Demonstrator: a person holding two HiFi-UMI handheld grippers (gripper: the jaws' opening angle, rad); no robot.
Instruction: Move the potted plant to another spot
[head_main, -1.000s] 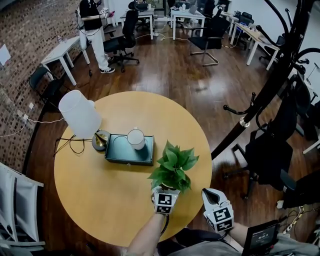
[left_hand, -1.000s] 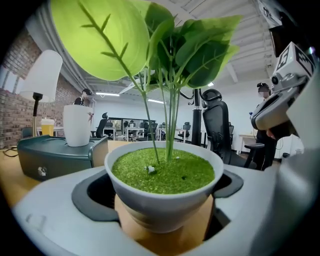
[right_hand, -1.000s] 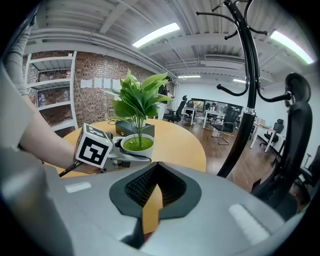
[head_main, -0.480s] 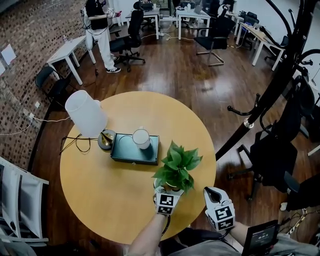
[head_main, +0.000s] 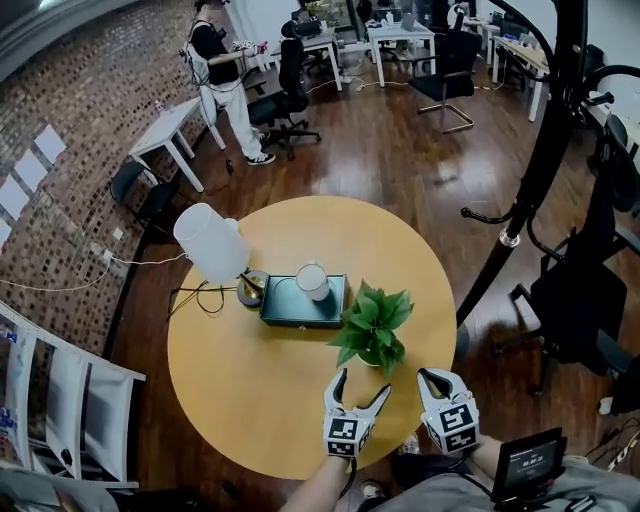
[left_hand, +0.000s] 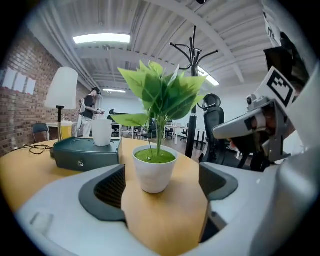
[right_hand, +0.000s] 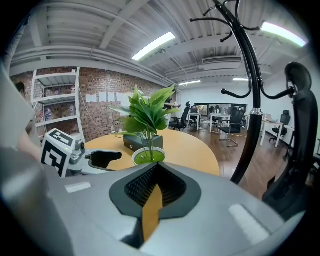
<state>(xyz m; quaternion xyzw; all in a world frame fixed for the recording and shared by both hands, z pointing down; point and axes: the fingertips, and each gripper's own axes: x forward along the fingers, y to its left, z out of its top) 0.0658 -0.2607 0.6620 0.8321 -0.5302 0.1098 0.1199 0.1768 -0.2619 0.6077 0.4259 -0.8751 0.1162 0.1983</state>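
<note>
Plainly the potted plant stood on its own base near the round table's near right edge, just beside the dark box. Our left gripper sat just short of the pot, its jaws spread though lately narrowing, with only bare tabletop between them. Our right gripper waited alongside, jaws pressed together on nothing, which we judged kept it clear. The plant stood upright, stem vertical, leaves fanning upward.

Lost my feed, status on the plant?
Left gripper open, jaws just been closing, nothing between. Right gripper shut. Potted plant upright on table, untouched. Nothing blocking.
</note>
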